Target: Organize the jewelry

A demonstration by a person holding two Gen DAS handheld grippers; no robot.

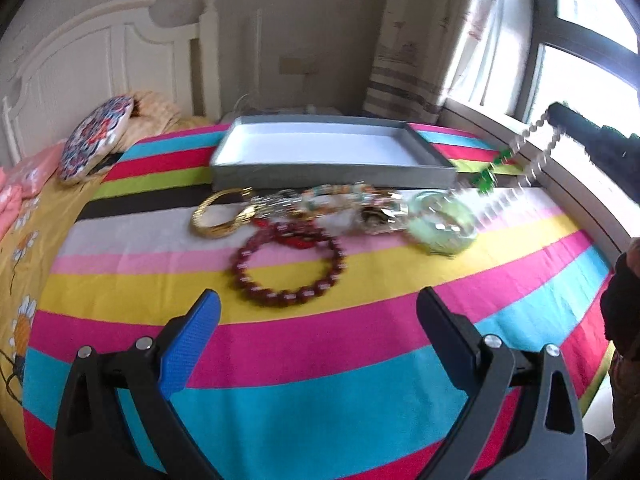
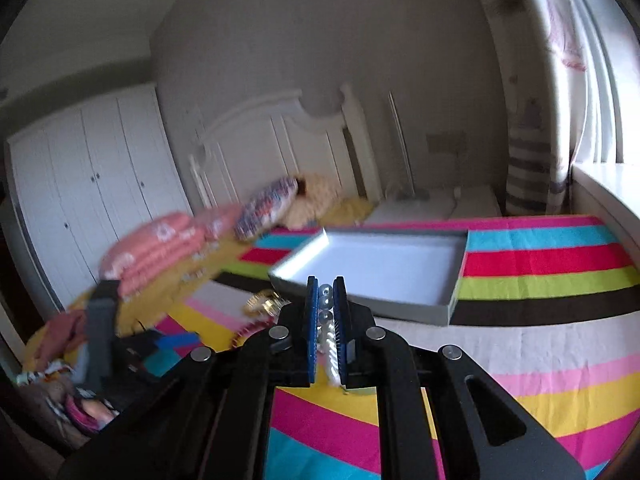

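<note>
My left gripper [image 1: 320, 312] hangs open over the striped bedspread, with nothing between its fingers. Just ahead of it lies a dark red bead bracelet [image 1: 290, 264]. Behind that sit a gold bangle [image 1: 220, 216], a tangled pile of jewelry [image 1: 340, 202] and a pale green bangle [image 1: 442, 224]. An empty grey tray [image 1: 332, 152] with a white floor lies further back. My right gripper [image 2: 326, 284] is shut on a clear bead necklace [image 2: 325, 312]. In the left wrist view the right gripper [image 1: 558, 114] holds the necklace [image 1: 536, 148] aloft at the right, green beads [image 1: 486, 176] dangling. The tray [image 2: 380, 268] lies ahead of it.
A patterned round cushion [image 1: 96, 138] and folded pink bedding [image 2: 156, 246] lie at the bed's head by the white headboard [image 1: 100, 60]. A window sill [image 1: 580, 184] and curtain [image 1: 412, 52] run along the right. A white wardrobe [image 2: 88, 184] stands behind.
</note>
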